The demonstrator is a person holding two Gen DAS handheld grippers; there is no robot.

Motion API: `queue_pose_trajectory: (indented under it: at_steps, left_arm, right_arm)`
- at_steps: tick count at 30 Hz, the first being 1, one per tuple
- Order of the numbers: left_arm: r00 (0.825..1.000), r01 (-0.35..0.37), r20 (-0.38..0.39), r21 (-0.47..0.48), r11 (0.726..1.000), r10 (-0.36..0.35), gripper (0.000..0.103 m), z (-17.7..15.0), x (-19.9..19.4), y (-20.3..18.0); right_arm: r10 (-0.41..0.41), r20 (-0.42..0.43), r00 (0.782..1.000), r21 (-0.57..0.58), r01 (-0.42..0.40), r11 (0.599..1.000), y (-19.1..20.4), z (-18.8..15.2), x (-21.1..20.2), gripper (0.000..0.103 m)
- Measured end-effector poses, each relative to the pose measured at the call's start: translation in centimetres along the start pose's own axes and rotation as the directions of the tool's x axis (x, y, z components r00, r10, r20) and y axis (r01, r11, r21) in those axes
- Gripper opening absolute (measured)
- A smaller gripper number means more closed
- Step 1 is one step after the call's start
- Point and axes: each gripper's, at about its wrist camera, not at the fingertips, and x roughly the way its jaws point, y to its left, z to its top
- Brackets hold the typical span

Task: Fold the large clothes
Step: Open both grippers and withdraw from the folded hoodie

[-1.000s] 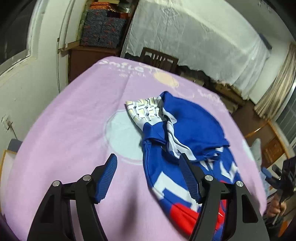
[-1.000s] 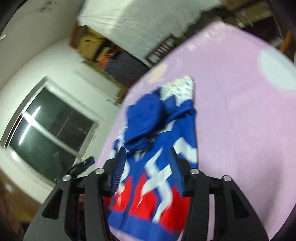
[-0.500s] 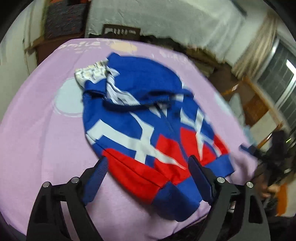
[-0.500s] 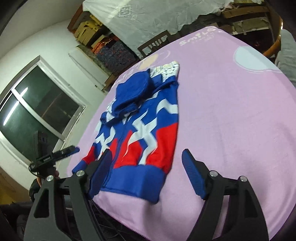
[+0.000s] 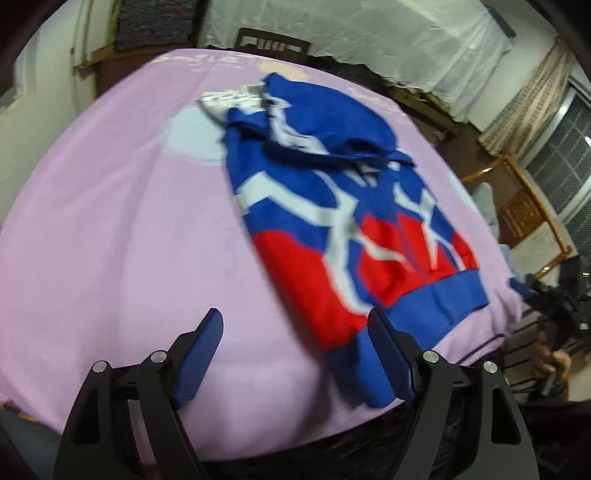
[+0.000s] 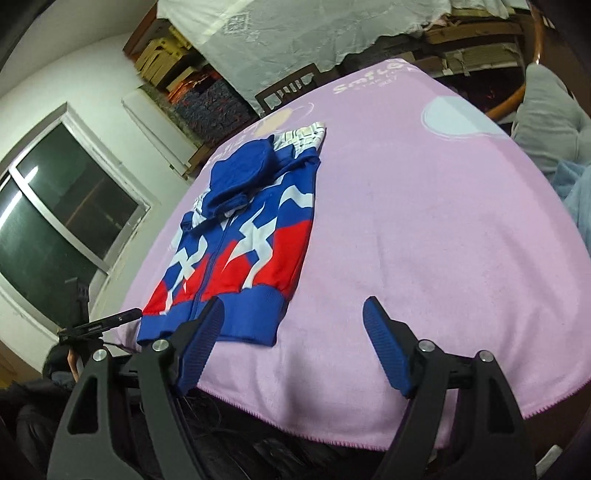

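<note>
A blue, red and white hooded sweater (image 5: pixel 332 206) lies flat on the pink blanket (image 5: pixel 129 221), its hood (image 5: pixel 332 122) folded down over the chest. My left gripper (image 5: pixel 295 314) hovers over the near table edge by the sweater's left hem corner. Its jaws are closing; the blue hem corner shows just inside the right finger (image 5: pixel 388 354), and the pads do not press on it. In the right wrist view the sweater (image 6: pixel 255 236) lies to the left. My right gripper (image 6: pixel 294 307) stands open over bare blanket (image 6: pixel 424 240), its left finger (image 6: pixel 201 339) in front of the hem's right corner.
A dark wooden chair (image 5: pixel 271 40) stands behind the table, in front of furniture under a white sheet (image 5: pixel 369 33). A grey cushion (image 6: pixel 546 114) lies at the far right. A dark window (image 6: pixel 55 214) is on the left. Each view shows the hand (image 5: pixel 554 354) holding the other gripper.
Both grippers have drawn back from the sweater's middle to the near table edge and opened wider. The whole sweater, hem included, has come into both views.
</note>
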Motion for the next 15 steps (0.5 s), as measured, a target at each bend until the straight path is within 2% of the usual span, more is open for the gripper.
queue_pose_trajectory:
  at_steps: [2, 4, 9, 13, 15]
  left_arm:
    - [0.999, 0.034, -0.027, 0.009, 0.999, -0.034, 0.081, 0.5, 1.3, -0.8]
    - [0.998, 0.038, -0.059, 0.008, 0.999, -0.037, 0.081, 0.3, 2.5, -0.9]
    - [0.998, 0.043, -0.055, 0.029, 0.999, -0.041, 0.081, 0.5, 3.4, -1.7]
    - [0.997, 0.066, -0.044, 0.013, 0.998, -0.066, 0.08, 1.3, 4.0, -1.8]
    - [0.997, 0.071, -0.039, 0.008, 0.997, -0.071, 0.074, 1.7, 4.2, -1.8]
  right_arm:
    - [0.022, -0.022, 1.0, -0.002, -0.022, 1.0, 0.1, 0.3, 1.5, 0.076]
    - [0.026, -0.053, 0.998, 0.001, -0.026, 1.0, 0.3, 0.4, 3.2, 0.076]
    - [0.045, -0.139, 0.989, 0.003, -0.045, 0.999, 0.8, 0.8, 7.5, 0.074]
    - [0.055, -0.152, 0.987, -0.038, -0.062, 0.997, 1.8, 1.6, 9.4, 0.074]
    - [0.068, -0.149, 0.987, -0.029, -0.073, 0.997, 2.0, 2.2, 10.1, 0.074]
